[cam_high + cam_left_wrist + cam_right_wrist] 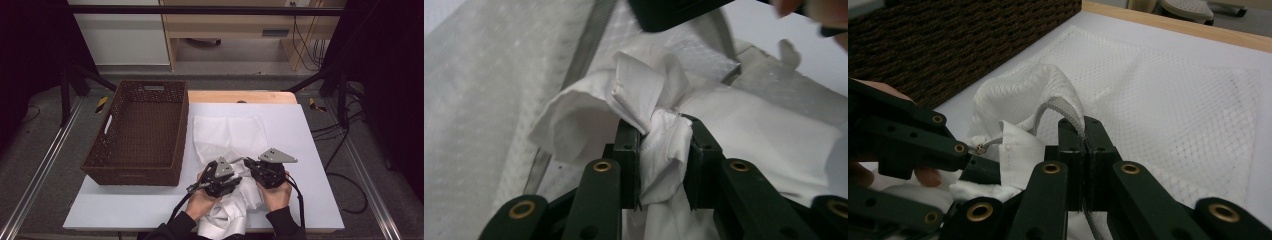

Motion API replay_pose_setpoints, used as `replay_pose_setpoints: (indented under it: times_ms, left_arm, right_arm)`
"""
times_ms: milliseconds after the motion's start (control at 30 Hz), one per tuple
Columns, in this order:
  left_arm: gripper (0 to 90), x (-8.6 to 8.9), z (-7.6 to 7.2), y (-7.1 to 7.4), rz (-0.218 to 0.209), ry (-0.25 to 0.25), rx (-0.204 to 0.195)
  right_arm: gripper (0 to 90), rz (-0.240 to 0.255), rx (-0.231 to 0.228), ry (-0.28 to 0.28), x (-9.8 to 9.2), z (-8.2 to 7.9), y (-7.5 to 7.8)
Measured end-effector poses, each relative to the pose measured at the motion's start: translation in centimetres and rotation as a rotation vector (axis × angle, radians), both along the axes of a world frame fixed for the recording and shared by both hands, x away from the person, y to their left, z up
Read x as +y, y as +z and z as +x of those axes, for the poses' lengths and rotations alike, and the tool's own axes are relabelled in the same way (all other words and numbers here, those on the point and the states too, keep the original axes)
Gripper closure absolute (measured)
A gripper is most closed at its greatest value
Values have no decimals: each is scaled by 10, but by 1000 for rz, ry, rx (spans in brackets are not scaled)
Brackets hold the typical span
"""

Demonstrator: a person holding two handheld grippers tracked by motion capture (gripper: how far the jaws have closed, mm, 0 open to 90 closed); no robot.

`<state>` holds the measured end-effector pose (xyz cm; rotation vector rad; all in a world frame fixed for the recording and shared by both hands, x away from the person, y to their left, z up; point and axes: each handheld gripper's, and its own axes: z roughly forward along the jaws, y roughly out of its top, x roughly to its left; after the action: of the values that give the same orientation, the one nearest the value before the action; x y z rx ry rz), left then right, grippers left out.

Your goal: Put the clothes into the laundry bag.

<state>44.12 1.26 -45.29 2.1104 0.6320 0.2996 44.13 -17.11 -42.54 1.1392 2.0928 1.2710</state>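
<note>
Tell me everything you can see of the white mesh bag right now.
The white mesh bag is a soft net pouch lying mostly flat on the white table top, just right of the brown wicker basket. Its near edge, trimmed with a zipper-like band, is lifted into a hump and pinched by the right gripper. A bunched white cloth, clamped in the left gripper, sits at the bag's raised near edge; whether it is partly inside is unclear.

A lab-like recording room: black metal frame bars (210, 10) cross the top of the frame, loose black cables (345, 150) trail over grey floor at right, and a pale wooden desk (225, 30) stands at upper centre
</note>
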Motion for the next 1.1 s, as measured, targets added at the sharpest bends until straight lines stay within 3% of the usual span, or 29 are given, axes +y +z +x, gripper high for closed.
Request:
replay_pose_setpoints:
  times_ms: [100,233,433,533,667,833,1000,1100]
  left_arm:
    - [721,-10,1,3,32,-45,-19]
    - [696,-21,12,-7,76,1,3]
    - [552,-22,24,-15,105,54,22]
    - [445,-20,18,-10,113,80,-1]
    - [303,-9,8,5,88,66,8]
    - [278,20,-10,24,35,60,8]
    - [266,38,-26,10,57,59,50]
    - [269,39,-27,-4,34,59,100]
  right_arm:
    - [882,5,-3,4,1,0,0]
    - [882,16,-13,8,-1,-1,2]
    - [882,19,-15,8,-3,-2,3]
    - [882,17,-7,1,-3,-2,1]
    - [882,13,-6,0,-4,-2,1]
    - [881,14,-13,4,-6,-2,1]
    - [881,13,-7,0,-6,-3,1]
    - [881,12,-7,0,-6,-3,1]
